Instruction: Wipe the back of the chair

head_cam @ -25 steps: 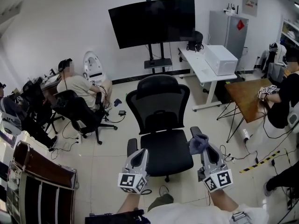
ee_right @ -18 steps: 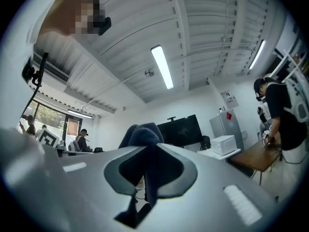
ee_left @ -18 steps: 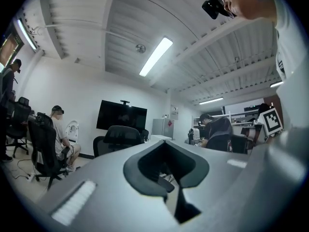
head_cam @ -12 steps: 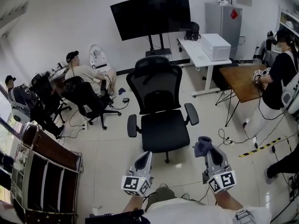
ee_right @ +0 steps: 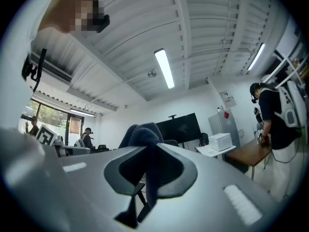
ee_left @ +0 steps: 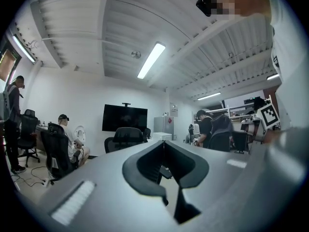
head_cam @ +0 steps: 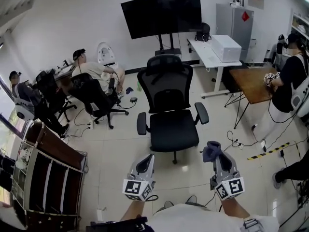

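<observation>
Dark blue and bunched, a cloth (head_cam: 211,150) sat clamped in the jaws of the right gripper (head_cam: 216,159). The left gripper (head_cam: 144,162) had its jaws pressed together on nothing. The black mesh-backed office chair (head_cam: 170,105) stood ahead, seat facing the person, well apart from both.

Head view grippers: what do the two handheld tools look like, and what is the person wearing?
The left gripper and right gripper are both light grey wedge-shaped bodies that taper towards the jaws, which have dark padded linings. Each has a white cube with black square markers at its rear: the left cube and the right cube. The person wears a white top.
</observation>
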